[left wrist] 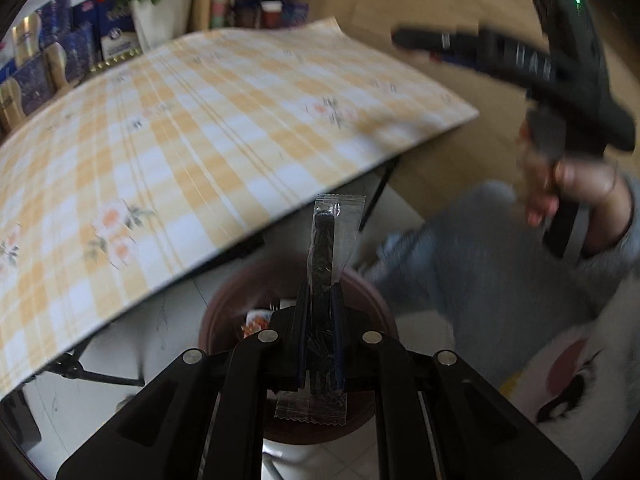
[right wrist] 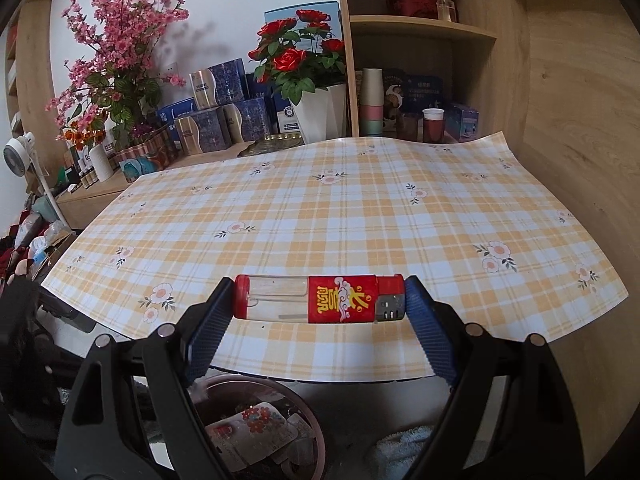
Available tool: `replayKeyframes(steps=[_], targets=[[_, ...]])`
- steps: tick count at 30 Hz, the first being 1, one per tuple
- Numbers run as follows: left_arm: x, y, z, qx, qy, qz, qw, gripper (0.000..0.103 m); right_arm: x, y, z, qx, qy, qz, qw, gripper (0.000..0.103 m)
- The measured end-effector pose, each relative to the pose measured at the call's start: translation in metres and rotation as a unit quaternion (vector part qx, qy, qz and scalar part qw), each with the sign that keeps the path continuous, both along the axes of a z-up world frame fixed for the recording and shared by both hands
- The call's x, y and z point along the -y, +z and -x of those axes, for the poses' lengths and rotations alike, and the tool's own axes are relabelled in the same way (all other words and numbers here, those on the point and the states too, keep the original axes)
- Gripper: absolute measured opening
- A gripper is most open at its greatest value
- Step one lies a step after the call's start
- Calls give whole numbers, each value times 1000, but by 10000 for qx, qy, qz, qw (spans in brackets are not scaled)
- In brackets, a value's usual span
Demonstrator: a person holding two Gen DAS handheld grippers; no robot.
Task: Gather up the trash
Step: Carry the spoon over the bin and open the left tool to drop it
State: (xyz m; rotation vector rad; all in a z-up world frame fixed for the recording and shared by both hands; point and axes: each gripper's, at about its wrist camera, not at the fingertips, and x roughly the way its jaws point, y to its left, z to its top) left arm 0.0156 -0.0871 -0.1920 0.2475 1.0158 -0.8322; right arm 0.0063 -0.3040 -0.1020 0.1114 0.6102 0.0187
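Left wrist view: your left tongs (left wrist: 319,312) are clenched on a clear plastic wrapper (left wrist: 334,236) with a dark stick inside; its top stands up past the fingertips and its crimped bottom end hangs out below them. What the dark stick is cannot be made out. The wrapper hangs over a brownish bin (left wrist: 372,304) on the pale floor, just off the near edge of the counter (left wrist: 200,128). The tongs hide most of the bin; only a scrap of printed packaging (left wrist: 256,322) shows inside. The checked yellow-and-white cloth on the counter is smeared by blur. At the right, your right hand (left wrist: 560,188) and its black tool are blurred too, in front of a wooden wall. Boxes and a white pot of red roses (left wrist: 160,12) stand behind the far edge of the counter.

Right wrist view: your right tongs (right wrist: 319,298) grasp a red lighter (right wrist: 318,298) end to end, lying crosswise between the blue ribbed pads (right wrist: 210,328), above the near edge of the counter (right wrist: 360,208). Its left half is clear, and the fuel level is hard to judge. Below, the bin (right wrist: 316,424) is half hidden by the tool arms; flowered packets (right wrist: 256,420) lie in it. Behind the far edge are pink blossom (right wrist: 116,40), roses, blue boxes, stacked cups (right wrist: 370,100) on wooden shelves, and a small white fan (right wrist: 18,152) at the left.
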Motion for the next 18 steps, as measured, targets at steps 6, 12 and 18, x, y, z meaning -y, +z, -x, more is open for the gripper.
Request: replayKeyframes(steps=[6, 12, 18], targets=[[18, -44, -7, -137, -162, -622, 9978, 10, 4, -7, 7, -77, -46, -4, 10000, 83], [22, -79, -19, -181, -21, -1010, 9947, 14, 9, -14, 8, -201, -121, -36, 9997, 83], [6, -60, -20, 105, 248, -519, 9983, 58, 2, -21, 10, -263, -36, 4, 9996, 83]])
